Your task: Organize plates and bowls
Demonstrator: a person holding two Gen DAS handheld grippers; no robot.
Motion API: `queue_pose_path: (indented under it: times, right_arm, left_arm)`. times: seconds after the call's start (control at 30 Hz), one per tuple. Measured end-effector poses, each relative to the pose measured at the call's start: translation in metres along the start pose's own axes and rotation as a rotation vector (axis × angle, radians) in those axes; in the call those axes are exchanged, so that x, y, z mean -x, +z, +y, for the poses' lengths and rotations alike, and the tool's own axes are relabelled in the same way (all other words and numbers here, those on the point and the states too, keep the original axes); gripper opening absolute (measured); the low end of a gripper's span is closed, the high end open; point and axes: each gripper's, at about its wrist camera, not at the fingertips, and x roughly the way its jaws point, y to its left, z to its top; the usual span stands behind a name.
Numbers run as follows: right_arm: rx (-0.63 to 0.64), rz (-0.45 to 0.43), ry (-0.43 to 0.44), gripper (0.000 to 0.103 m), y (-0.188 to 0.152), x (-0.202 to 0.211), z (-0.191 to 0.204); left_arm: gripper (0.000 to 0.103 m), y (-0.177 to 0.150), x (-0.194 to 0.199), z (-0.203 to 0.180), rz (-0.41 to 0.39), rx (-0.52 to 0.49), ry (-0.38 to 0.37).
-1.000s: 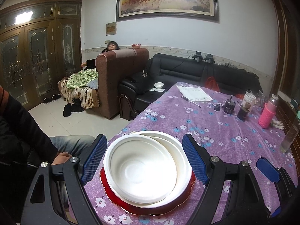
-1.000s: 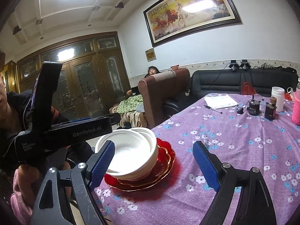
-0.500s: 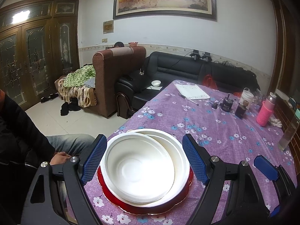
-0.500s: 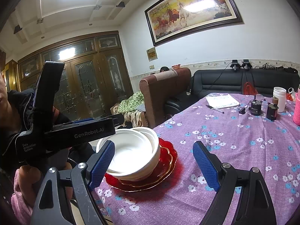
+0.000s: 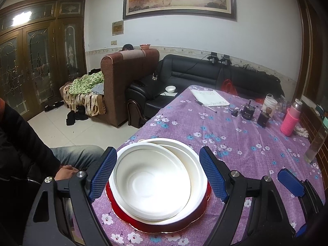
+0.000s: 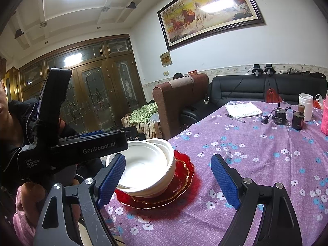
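Note:
Nested white bowls (image 5: 152,181) sit on red glass plates (image 5: 196,218) at the near corner of the purple flowered table (image 5: 235,135). The top bowl lies tilted and off centre in the larger one. My left gripper (image 5: 157,173) is open, its blue pads on either side of the bowls without touching. In the right wrist view the bowls (image 6: 143,168) and red plates (image 6: 180,186) are at the left. My right gripper (image 6: 168,181) is open and empty just right of the stack. The left gripper's body (image 6: 86,147) shows above the bowls.
At the table's far end lie a notebook (image 5: 211,97), a pen, small dark jars (image 5: 263,117), a white cup (image 5: 270,104) and a pink bottle (image 5: 291,121). A seated person's leg and hand (image 5: 65,171) are beside the table's left edge. Sofas stand beyond.
The left gripper has tilted up and risen slightly over the bowls. The person behind the brown armchair has sunk lower. The bowls and plates have not moved.

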Motion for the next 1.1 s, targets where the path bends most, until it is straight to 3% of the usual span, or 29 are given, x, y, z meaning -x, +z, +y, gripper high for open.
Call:
queue_pose_path:
  times: [0.53, 1.1]
  right_arm:
    - [-0.001, 0.009, 0.006, 0.087, -0.003, -0.003, 0.008]
    - [-0.005, 0.034, -0.002, 0.087, 0.000, -0.025, 0.021]
  left_arm:
    - [0.083, -0.004, -0.009, 0.007, 0.048, 0.014, -0.017]
    - [0.083, -0.003, 0.006, 0.033, 0.001, 0.029, 0.045]
